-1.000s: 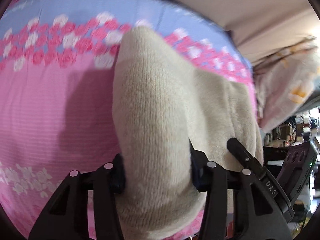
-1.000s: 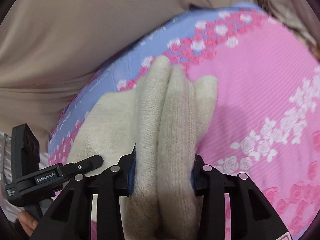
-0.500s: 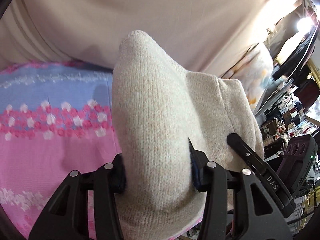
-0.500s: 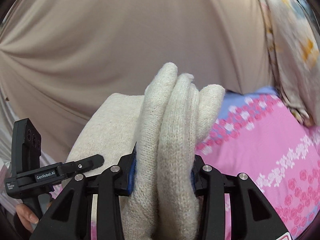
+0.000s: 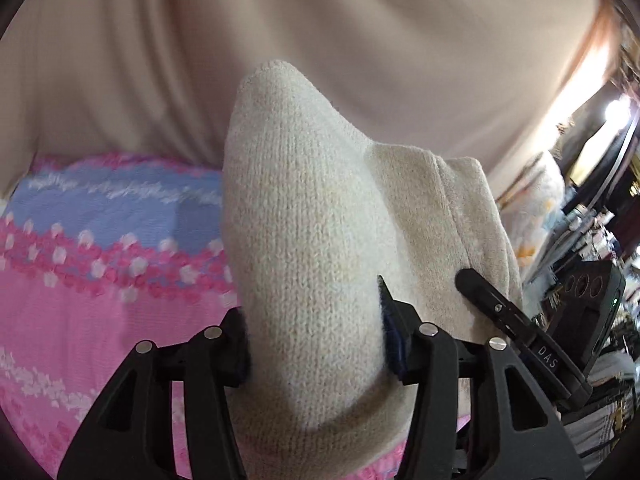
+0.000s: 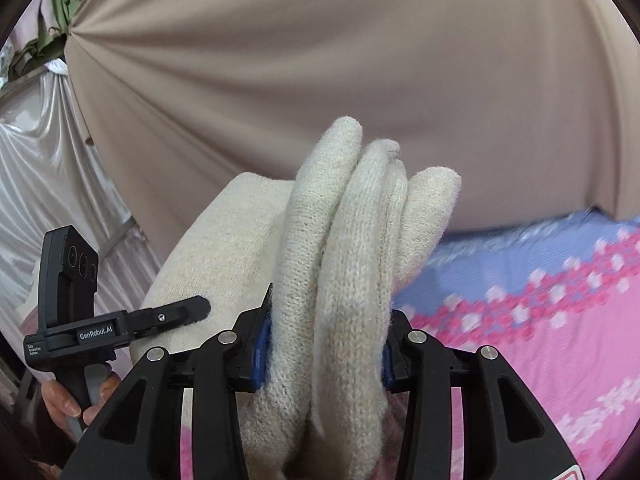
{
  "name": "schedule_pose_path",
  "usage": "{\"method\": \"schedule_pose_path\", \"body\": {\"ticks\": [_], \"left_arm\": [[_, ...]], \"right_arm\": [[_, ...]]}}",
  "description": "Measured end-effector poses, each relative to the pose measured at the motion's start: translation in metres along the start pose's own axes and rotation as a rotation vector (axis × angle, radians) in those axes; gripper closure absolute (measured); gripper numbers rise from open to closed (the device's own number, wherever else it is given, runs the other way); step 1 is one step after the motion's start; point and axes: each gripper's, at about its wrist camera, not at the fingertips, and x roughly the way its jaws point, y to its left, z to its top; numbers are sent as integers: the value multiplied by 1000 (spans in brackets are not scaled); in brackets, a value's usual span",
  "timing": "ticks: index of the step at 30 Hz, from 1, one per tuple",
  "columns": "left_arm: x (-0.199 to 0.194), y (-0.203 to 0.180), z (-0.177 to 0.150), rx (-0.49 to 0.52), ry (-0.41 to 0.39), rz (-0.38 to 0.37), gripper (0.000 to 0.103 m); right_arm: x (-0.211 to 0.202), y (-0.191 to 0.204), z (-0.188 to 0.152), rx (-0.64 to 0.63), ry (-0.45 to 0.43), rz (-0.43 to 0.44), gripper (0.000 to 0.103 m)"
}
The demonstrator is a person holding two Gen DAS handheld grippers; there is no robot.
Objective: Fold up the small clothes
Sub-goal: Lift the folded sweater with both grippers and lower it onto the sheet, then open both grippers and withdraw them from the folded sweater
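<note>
Cream knitted garment [image 5: 312, 240] hangs bunched between the two grippers, lifted above the pink and blue flowered bedsheet [image 5: 80, 312]. In the left wrist view one thick fold of it fills the gap of the left gripper [image 5: 314, 344]; the blue pads press into the knit on both sides while the jaws are easing apart. A flatter part of the cloth spreads to the right of that fold, toward the other tool.

In the right wrist view several rolled folds stand side by side in the right gripper [image 6: 326, 344], whose pads also touch the knit on both sides as its jaws open a little. The folds rise above the sheet [image 6: 540, 340], which lies lower right of the garment. Left of the garment a hand [image 6: 76, 396] grips the handle of the left gripper.

Behind the garment a beige curtain [image 6: 320, 80] fills the background, with a shiny white drape [image 6: 44, 184] at its left.
</note>
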Motion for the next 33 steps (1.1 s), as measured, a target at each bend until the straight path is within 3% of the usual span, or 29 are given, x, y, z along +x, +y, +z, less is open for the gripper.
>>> {"method": "schedule_pose_path", "body": {"ticks": [2,4,5,6,7,8,10,12,13,14,15,16,19,21,22,24,27,29,31,33], "left_arm": [[23,35,-11,-12,48,30,47],[66,76,-33,1,89,46,28],[87,97,-46,-12,92,79,28],[112,130,-68,-64,115,172,29],[126,158,-85,-130,167,257,40],[135,180,-101,-201,230,315,47],[127,209,-130,-331,245,246,48],[111,208,-144,-316,209,240,46],[106,203,-146,-294,196,237,40],[103,196,-146,-276,177,227,35],[103,187,-144,-254,152,216,27],[105,183,-142,-239,140,208,20],[130,177,-129,-236,169,198,13],[148,182,-127,-253,195,222,19],[157,184,-128,-256,210,227,38],[169,184,-126,-265,241,178,57],[149,165,-114,-199,157,212,70],[146,156,-111,-150,143,244,68],[164,157,-115,-150,211,257,58],[173,160,-121,-170,240,270,51]], "right_arm": [[38,-14,-32,43,39,-23,53],[87,-46,-77,49,106,-101,49],[116,-69,-108,53,197,-189,49],[133,-83,-130,79,289,-285,54],[138,-94,-149,96,352,-346,61],[135,-101,-161,113,373,-345,73],[118,-98,-174,108,349,-320,72],[108,-94,-172,94,336,-316,67],[104,-91,-168,98,328,-316,61],[105,-92,-162,106,317,-317,45],[110,-95,-155,121,307,-317,37],[116,-99,-148,138,306,-315,36],[140,-102,-133,205,367,-284,28],[168,-118,-139,259,456,-270,32],[179,-123,-143,282,486,-231,42],[178,-117,-136,257,461,-230,64],[160,-84,-114,104,397,-207,78],[160,-81,-115,55,391,-226,78],[179,-101,-132,56,482,-308,69],[169,-115,-137,123,434,-276,67]]}}
